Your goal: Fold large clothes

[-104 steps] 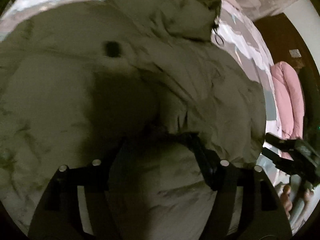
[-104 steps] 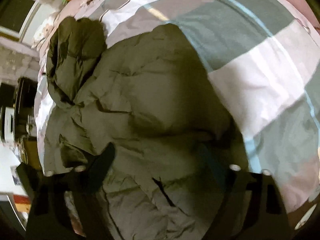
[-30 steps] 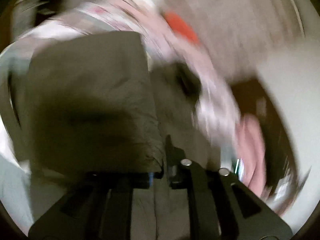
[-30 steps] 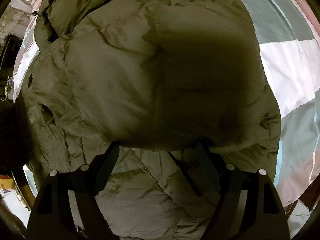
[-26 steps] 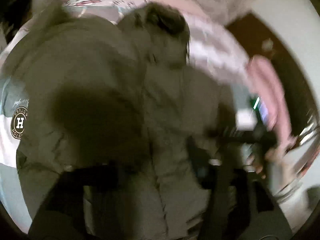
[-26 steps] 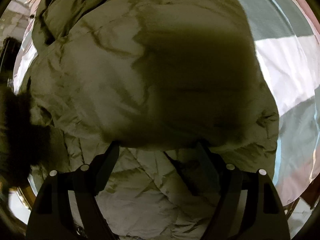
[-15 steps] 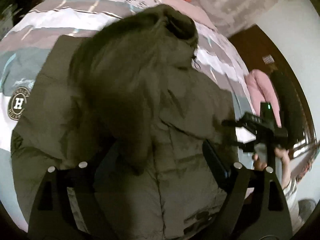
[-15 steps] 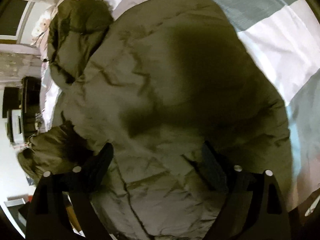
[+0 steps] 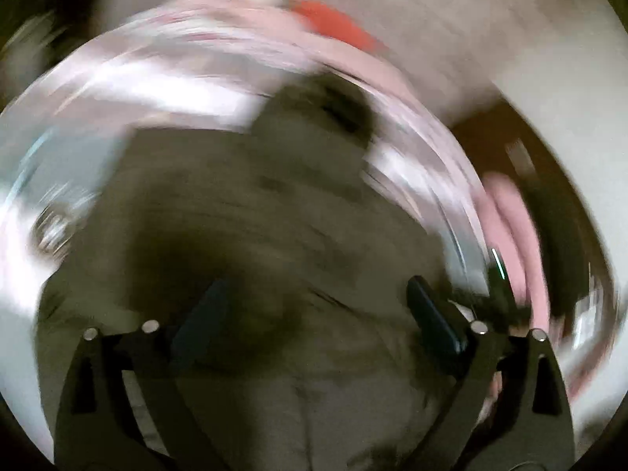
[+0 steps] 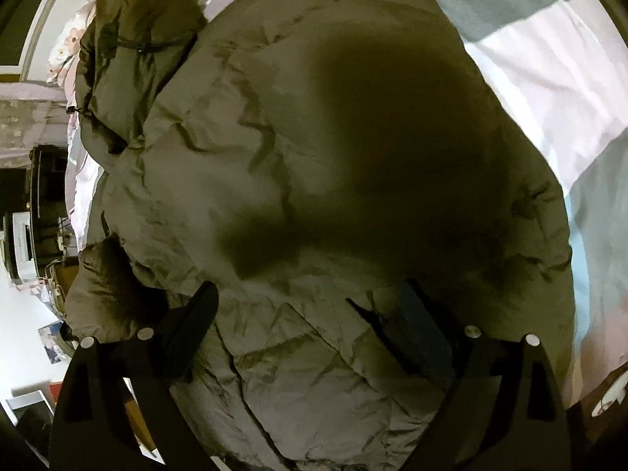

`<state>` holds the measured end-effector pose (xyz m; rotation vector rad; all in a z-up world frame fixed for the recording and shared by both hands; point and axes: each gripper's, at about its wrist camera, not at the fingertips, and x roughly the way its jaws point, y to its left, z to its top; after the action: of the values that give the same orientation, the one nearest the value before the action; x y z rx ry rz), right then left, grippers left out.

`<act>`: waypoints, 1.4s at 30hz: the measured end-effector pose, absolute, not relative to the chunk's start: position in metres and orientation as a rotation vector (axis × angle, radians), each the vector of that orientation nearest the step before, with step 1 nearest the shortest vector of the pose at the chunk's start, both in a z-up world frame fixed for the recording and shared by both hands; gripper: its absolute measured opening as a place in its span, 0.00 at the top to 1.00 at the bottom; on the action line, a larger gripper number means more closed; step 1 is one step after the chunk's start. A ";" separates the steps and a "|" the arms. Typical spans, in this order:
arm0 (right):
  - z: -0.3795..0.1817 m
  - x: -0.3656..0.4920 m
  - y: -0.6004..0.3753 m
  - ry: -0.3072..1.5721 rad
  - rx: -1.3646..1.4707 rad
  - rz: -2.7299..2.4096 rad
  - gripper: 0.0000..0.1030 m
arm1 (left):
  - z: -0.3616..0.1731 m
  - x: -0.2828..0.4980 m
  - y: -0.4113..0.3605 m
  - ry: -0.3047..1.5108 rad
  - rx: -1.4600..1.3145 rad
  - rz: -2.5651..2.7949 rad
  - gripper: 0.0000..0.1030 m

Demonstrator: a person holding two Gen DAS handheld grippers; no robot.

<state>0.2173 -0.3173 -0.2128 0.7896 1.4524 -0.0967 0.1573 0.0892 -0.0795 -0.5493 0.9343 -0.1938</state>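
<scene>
**Both grippers open above the olive jacket on the bed**

The olive puffer jacket (image 10: pixel 298 149) fills most of the right wrist view. It lies spread on a bedcover (image 10: pixel 549 62) with white, grey-green and pale pink blocks, which shows at the upper right and right edge of the frame. The hood (image 10: pixel 129 39) of the jacket is bunched at the upper left, with a dark cord on it. A dark shadow falls over the middle of the jacket.

The right gripper (image 10: pixel 310 322) stands at the bottom of the frame with its jaws spread wide. The jacket fabric is under and between the fingers, but the pads do not press on it.

The left wrist view is strongly blurred. The jacket (image 9: pixel 251 212) is in the centre and lower part of the frame, and the bedcover (image 9: pixel 165 90) curves around it at the upper left. An orange-red thing (image 9: pixel 333 27) is at the top and a pink thing (image 9: pixel 510 219) at the right; what they are I cannot tell. The left gripper (image 9: pixel 314 306) has just been opening; its jaws are wide apart and hold nothing, with the jacket below them.
</scene>
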 end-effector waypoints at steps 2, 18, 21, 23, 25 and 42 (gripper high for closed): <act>-0.213 0.217 -0.317 1.455 0.794 -0.096 0.09 | -0.104 0.156 0.156 0.916 -0.789 -0.035 0.07; -0.207 0.220 -0.310 1.443 0.744 -0.087 0.09 | -0.132 0.200 0.000 1.130 -0.797 -0.749 0.06; -0.199 0.208 -0.321 1.386 0.818 -0.099 0.09 | -0.126 0.198 0.016 1.081 -0.701 -0.593 0.05; -0.194 0.196 -0.326 1.365 0.891 -0.071 0.09 | -0.133 0.201 0.048 1.064 -0.637 -0.355 0.03; -0.192 0.187 -0.321 1.380 0.912 -0.029 0.09 | -0.142 0.210 0.067 1.090 -0.515 -0.158 0.03; -0.168 0.258 -0.210 1.198 0.470 0.259 0.90 | -0.189 0.244 0.104 1.183 -0.181 0.218 0.60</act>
<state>0.2577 -0.2098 -0.1680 0.4698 1.1979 0.2589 0.2443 0.1040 -0.1891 -0.1808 1.1829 0.2176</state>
